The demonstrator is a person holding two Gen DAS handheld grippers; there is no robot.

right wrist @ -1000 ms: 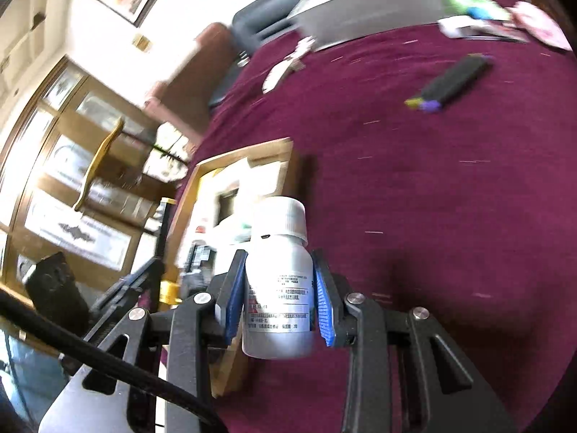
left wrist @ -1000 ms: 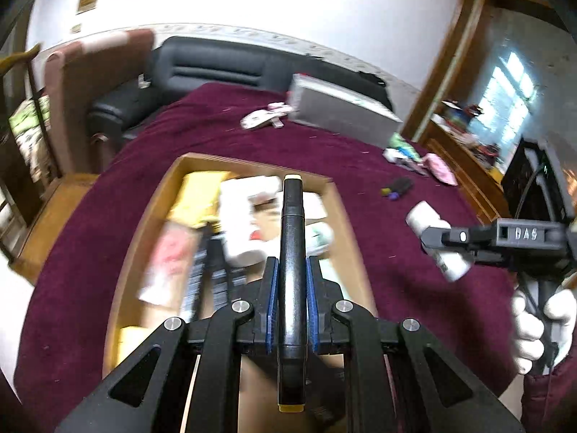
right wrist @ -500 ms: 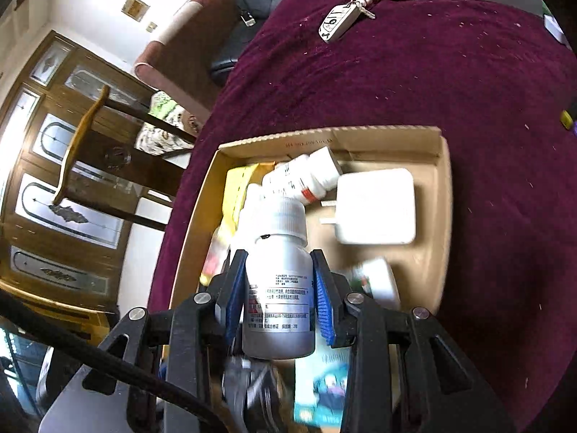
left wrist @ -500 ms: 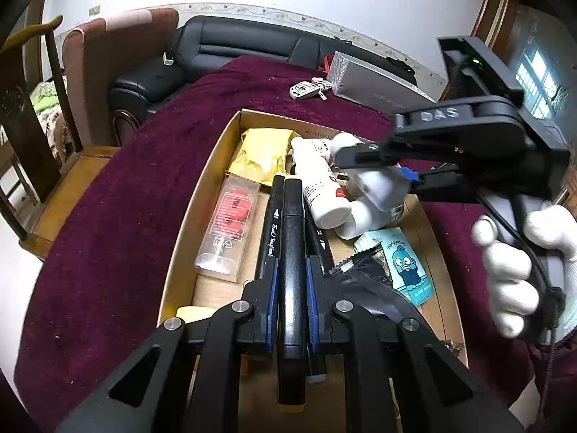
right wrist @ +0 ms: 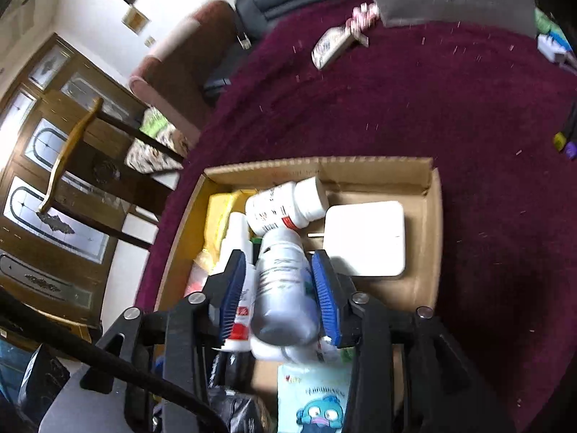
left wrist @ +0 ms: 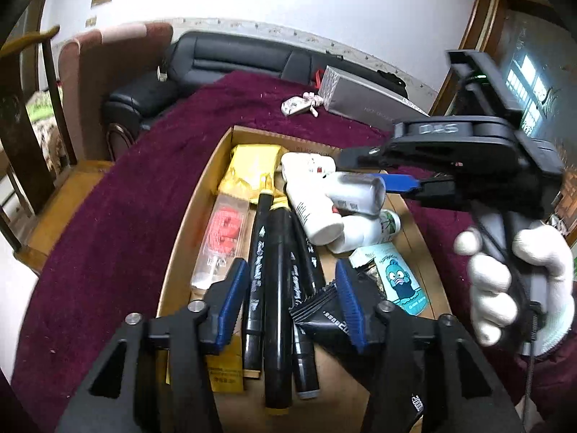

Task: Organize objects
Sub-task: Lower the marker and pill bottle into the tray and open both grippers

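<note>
Left gripper, jaws just opened and clear of the black marker lying in the cardboard box. Right gripper, jaws just parted, with the white bottle loose between them above the box.

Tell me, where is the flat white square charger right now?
In the right wrist view the flat white square charger lies in the cardboard box's far right corner, just right of the white pill bottles.
</note>
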